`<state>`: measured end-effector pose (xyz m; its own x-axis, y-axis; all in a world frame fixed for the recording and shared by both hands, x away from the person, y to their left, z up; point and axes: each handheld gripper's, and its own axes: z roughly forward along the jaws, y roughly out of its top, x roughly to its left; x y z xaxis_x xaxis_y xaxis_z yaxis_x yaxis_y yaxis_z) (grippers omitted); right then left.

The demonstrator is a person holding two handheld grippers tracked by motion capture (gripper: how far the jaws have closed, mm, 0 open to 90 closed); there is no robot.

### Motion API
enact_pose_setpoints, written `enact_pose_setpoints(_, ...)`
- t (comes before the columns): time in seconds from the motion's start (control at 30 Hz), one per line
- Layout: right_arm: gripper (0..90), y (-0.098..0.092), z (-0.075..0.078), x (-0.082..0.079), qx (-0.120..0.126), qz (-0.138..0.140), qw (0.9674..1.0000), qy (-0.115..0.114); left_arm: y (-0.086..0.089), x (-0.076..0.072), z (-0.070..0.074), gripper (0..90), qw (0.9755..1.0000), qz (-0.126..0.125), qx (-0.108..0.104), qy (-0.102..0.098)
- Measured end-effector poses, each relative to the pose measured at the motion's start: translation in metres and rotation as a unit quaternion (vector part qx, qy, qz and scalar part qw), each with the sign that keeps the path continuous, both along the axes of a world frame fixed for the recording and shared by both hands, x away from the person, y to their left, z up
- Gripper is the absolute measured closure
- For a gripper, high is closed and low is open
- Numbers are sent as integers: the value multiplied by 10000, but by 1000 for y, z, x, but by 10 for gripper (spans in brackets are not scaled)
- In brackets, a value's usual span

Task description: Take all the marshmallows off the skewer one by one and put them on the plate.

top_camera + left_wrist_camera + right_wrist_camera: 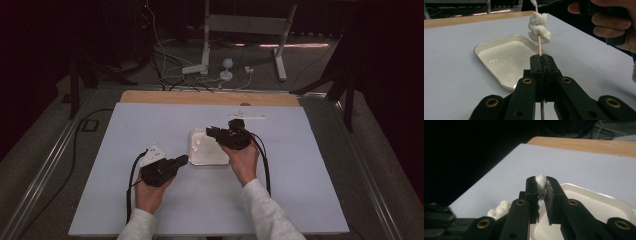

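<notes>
The left gripper point(541, 62) is squeezed tight on a thin wooden stick point(539, 45), which pokes up over the near left part of the tray. Two soft white marshmallows point(538, 27) sit on the stick. The right gripper point(541, 185) is closed on another marshmallow point(541, 183) at the top of the stick, above the tray.

If the right gripper pulls too fast, I think the stick could bend, snap or slip out of the left gripper. The squashy marshmallow might tear or stay stuck. If it pulls sideways, the marshmallow could fall on the counter point(280, 190) and miss the tray.

The white tray point(496, 41) lies in the middle of the counter, and looks bare inside
</notes>
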<state>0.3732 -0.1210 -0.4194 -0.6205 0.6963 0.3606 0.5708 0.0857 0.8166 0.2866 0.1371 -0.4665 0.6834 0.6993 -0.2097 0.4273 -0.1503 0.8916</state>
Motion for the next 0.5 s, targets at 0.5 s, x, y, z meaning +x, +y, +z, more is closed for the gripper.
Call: enact_pose_setpoints(0.5, 769, -22, -9, 12, -127, 19, 9997, 197, 10, 2, -3, 897, 9997, 215, -85, 66)
